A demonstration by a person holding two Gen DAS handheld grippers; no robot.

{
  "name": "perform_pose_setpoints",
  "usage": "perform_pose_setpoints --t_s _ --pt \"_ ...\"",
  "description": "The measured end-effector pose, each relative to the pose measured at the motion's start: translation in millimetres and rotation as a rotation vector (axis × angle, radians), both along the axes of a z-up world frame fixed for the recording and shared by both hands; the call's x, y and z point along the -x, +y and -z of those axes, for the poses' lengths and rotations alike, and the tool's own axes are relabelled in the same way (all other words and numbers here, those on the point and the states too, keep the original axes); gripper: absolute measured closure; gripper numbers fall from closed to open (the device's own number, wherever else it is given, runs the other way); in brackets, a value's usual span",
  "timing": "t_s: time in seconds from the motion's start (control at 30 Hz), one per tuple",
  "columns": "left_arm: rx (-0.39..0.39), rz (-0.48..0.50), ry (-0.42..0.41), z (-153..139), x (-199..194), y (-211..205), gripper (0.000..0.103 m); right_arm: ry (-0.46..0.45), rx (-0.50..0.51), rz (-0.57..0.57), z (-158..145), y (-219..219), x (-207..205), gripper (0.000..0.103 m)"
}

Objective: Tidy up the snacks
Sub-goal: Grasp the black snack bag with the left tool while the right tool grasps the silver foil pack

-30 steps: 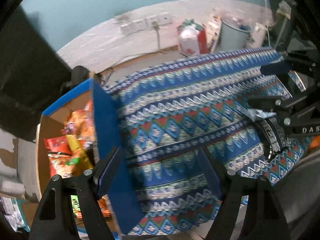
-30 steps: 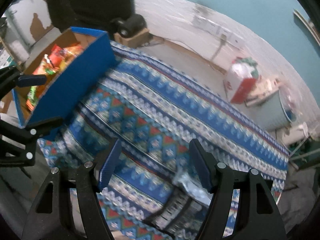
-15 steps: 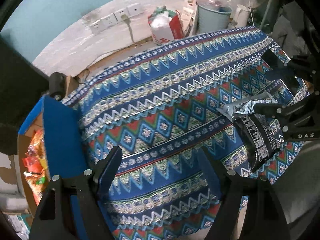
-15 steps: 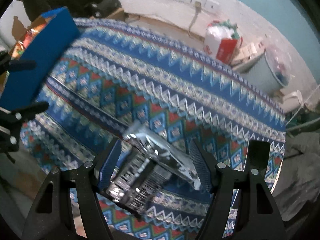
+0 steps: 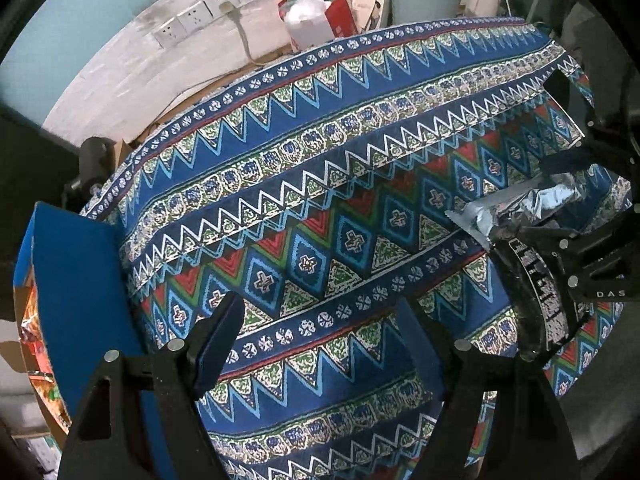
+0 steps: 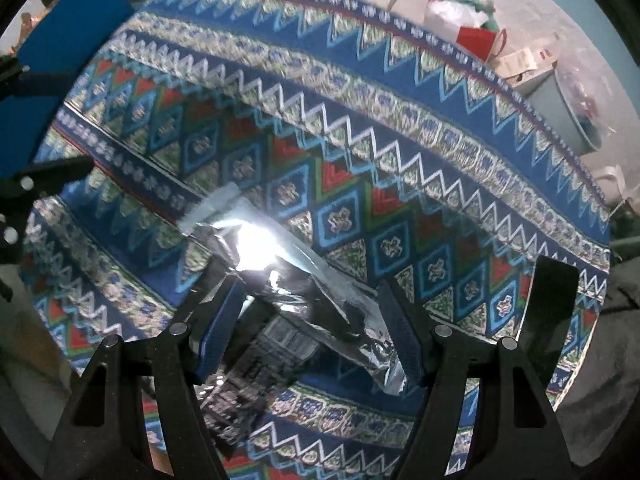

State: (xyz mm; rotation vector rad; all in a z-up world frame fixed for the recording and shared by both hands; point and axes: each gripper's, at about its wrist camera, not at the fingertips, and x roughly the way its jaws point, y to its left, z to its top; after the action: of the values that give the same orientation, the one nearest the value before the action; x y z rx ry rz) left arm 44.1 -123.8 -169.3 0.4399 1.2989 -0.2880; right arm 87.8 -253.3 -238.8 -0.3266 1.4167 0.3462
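Your right gripper (image 6: 312,320) hangs wide over the silver snack packet (image 6: 296,280) on the patterned table (image 6: 360,128), its pads not pressing it. Your left gripper (image 5: 320,336) is wide and empty beside the blue box (image 5: 76,280).

Snack packet (image 6: 304,300) lies on the tablecloth (image 5: 320,184) near the table's right front edge; box (image 5: 76,280) of snacks stands at its left edge.
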Motion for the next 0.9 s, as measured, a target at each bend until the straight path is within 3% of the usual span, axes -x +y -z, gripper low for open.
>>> perform_pose_setpoints --t_s 0.13,0.2,0.23,0.37,0.73,0.9 --pt "0.024 -0.01 0.022 1.1 -5.7 -1.0 0.024 0.01 -0.02 0.032 7.9 -7.3 -8.7 0.033" --pt "0.038 -0.011 0.034 1.3 -7.3 -4.3 0.024 0.017 -0.031 0.053 10.7 -10.6 -13.5 0.039" --pt "0.041 -0.008 0.037 1.3 -7.7 -6.2 0.024 0.022 -0.03 0.057 12.6 -11.5 -15.6 0.05" --pt "0.048 0.007 0.041 -0.4 -7.8 -15.9 0.024 0.008 -0.001 0.062 16.5 -14.5 -18.1 0.072" --pt "0.182 -0.007 0.132 -10.0 -1.2 -60.8 0.022 -0.022 0.005 0.231 -1.8 -51.7 -14.6 0.076" --pt "0.225 -0.021 0.2 -0.1 7.1 -83.7 0.021 -0.02 -0.005 0.301 -14.9 -69.4 14.1 0.076"
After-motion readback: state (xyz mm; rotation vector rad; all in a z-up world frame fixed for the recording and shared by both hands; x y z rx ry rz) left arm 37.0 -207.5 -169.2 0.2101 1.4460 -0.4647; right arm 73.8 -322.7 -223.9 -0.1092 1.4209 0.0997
